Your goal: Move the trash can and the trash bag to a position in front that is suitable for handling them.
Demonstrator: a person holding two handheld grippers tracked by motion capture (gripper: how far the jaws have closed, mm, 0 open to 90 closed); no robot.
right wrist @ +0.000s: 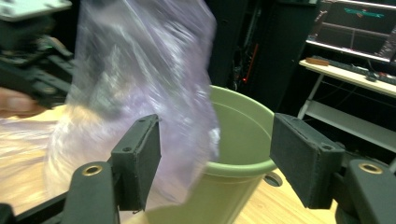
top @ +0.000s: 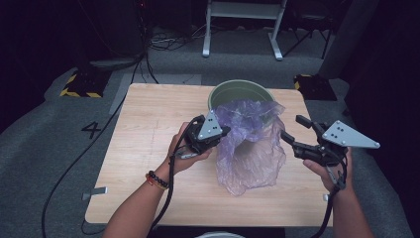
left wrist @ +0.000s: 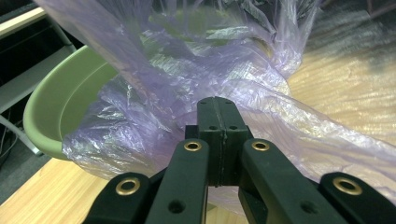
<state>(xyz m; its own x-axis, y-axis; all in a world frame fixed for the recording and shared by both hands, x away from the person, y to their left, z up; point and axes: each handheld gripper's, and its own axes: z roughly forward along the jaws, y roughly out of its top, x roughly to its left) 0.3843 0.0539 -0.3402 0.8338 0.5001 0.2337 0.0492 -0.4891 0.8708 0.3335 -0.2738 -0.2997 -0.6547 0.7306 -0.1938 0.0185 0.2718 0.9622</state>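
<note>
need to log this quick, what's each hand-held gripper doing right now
Left hand-held gripper: shut on the purple plastic bag.
Right hand-held gripper: open, holding nothing, beside the green bucket.

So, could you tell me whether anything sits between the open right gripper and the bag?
Nothing visible does. The right gripper hangs open just right of the purple bag, with only air between them. The left gripper is shut on the bag's other side, and the green bin stands behind the bag.
</note>
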